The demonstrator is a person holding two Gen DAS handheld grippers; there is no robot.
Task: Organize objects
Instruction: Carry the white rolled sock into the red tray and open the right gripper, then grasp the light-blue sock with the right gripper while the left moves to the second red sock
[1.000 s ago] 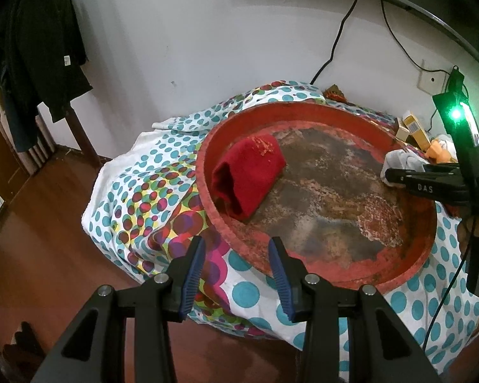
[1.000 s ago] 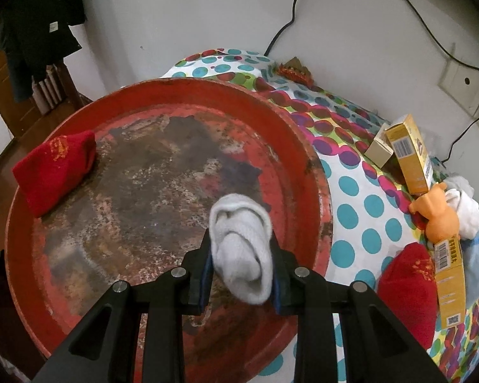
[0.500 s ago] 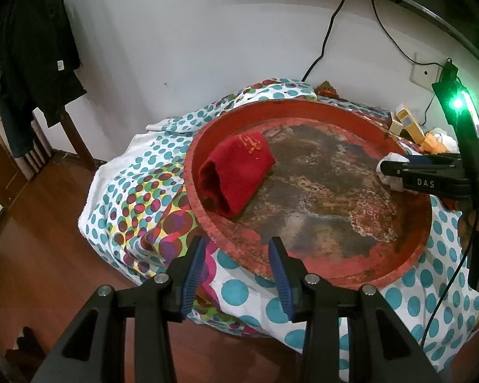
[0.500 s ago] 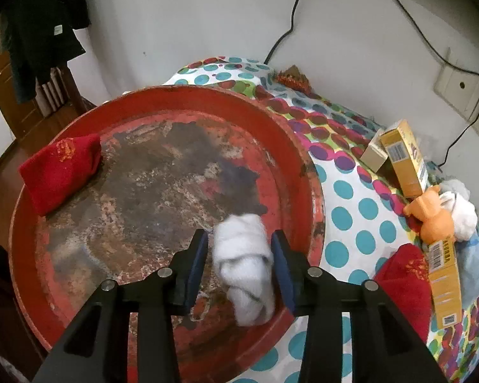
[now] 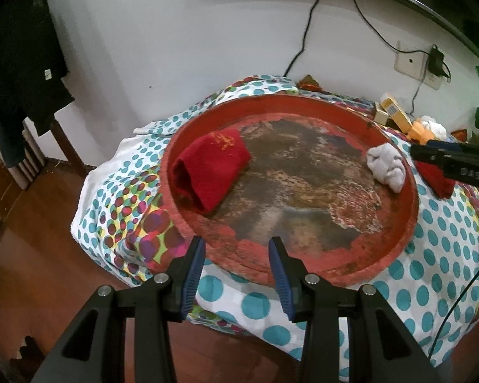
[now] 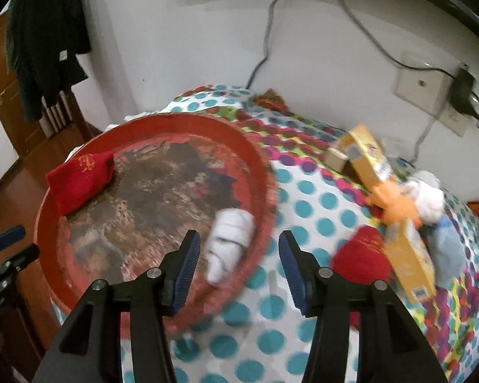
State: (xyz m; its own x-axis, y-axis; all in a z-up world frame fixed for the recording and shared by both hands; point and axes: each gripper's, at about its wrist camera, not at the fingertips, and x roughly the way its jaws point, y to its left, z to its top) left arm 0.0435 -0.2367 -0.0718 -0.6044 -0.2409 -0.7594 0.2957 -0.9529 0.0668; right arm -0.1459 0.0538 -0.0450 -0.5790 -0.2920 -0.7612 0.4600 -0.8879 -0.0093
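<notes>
A big round red tray (image 5: 399, 249) with worn paint stands on the dotted tablecloth (image 5: 431, 274). A folded red cloth (image 5: 210, 169) lies at its left side. A rolled white sock (image 5: 386, 167) rests loose against the tray's right rim. My right gripper (image 6: 239, 237) hovers above the sock (image 6: 230, 239), jaws opening, and its pads do not touch the sock. In the left wrist view that gripper (image 5: 431, 156) reaches in from the right edge. My left gripper (image 5: 236, 244) stands open and empty over the tray's near rim.
Right of the tray lie yellow boxes (image 6: 367, 156), an orange toy (image 6: 396, 204), another red cloth (image 6: 364, 255), a white bundle (image 6: 428, 194) and a blue cloth (image 6: 447, 255). Cables and a wall socket (image 6: 421, 83) are behind. Dark clothes (image 5: 19, 73) hang at left over a wooden floor.
My right gripper has opened and let go of the white sock, which now lies in the tray. It has drawn back, up and to the right. The left gripper has barely shifted.
</notes>
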